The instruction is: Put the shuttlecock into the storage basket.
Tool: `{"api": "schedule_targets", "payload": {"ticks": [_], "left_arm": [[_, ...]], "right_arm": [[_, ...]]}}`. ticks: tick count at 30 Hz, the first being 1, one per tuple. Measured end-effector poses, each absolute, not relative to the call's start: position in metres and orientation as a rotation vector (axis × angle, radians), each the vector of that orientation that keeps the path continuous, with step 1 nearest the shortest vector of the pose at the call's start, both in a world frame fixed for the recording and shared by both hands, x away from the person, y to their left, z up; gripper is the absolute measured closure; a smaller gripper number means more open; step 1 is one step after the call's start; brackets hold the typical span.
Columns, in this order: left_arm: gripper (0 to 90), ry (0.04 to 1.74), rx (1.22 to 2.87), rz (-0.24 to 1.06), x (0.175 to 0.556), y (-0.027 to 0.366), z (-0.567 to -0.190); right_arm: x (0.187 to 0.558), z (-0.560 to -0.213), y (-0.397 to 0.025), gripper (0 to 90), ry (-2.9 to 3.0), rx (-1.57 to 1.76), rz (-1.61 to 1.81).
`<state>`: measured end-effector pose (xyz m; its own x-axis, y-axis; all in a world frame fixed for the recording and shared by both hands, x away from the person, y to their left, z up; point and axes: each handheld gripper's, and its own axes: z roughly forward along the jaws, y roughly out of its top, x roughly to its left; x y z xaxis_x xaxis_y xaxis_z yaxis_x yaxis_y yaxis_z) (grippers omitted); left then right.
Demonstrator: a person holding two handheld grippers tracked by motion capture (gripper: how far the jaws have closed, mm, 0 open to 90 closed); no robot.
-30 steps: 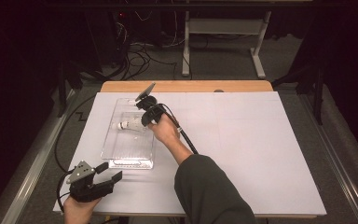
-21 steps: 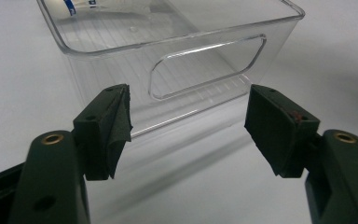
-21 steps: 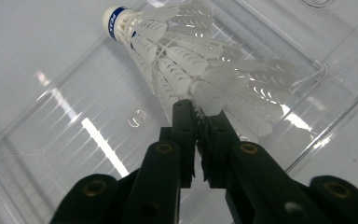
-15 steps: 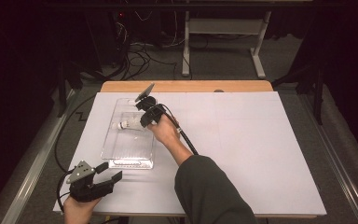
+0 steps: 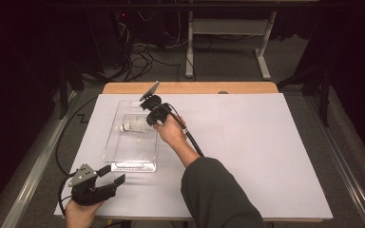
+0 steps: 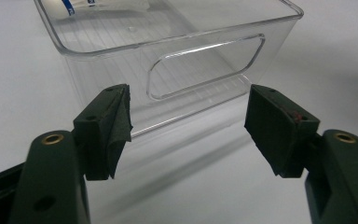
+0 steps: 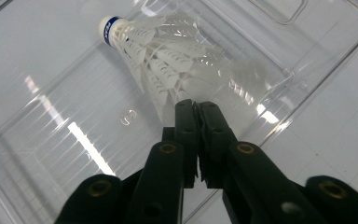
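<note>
A white feather shuttlecock (image 5: 129, 126) with a blue-banded cork (image 7: 107, 25) lies tilted inside a clear plastic bin (image 5: 132, 164) on the white table. My right gripper (image 7: 196, 106) is shut on the rim of its feathers (image 7: 168, 65), reaching into the bin from the bin's right side (image 5: 146, 123). My left gripper (image 5: 114, 175) rests near the table's front left, open and holding nothing. In the left gripper view its pads (image 6: 116, 126) stand wide apart, facing the bin's near end wall with its handle cutout (image 6: 205, 70).
White paper (image 5: 266, 152) covers the table, with a wooden edge (image 5: 190, 87) at the back. The right forearm and sleeve (image 5: 214, 190) cross the front middle. A black cable (image 5: 192, 140) trails from the right gripper. Dark floor, cables and a desk frame lie beyond.
</note>
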<state>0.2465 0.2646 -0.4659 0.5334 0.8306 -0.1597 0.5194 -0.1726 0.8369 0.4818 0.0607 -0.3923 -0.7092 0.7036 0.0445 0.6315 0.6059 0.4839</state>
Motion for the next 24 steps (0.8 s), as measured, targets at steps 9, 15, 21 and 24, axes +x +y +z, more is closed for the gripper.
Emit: {"api": "schedule_targets", "payload": {"ticks": [9, 15, 21, 24], "left_arm": [[32.4, 1.114, 1.840, 0.421, 0.2464, 0.2649, -0.4659], [32.4, 1.112, 1.840, 0.421, 0.2464, 0.2649, -0.4658], [32.4, 1.113, 1.839, 0.421, 0.2461, 0.2649, -0.4657], [32.4, 1.113, 1.843, 0.421, 0.2464, 0.2647, -0.4658]], "right_arm": [[0.4847, -0.4027, 0.0655, 88.2, 2.687, 1.134, 0.689], [0.4829, -0.3984, 0.0642, 80.0, 2.671, 1.135, 0.689], [0.4804, -0.3958, 0.0629, 75.8, 2.654, 1.128, 0.713], [0.4794, -0.3940, 0.0607, 73.9, 2.648, 1.108, 0.733]]}}
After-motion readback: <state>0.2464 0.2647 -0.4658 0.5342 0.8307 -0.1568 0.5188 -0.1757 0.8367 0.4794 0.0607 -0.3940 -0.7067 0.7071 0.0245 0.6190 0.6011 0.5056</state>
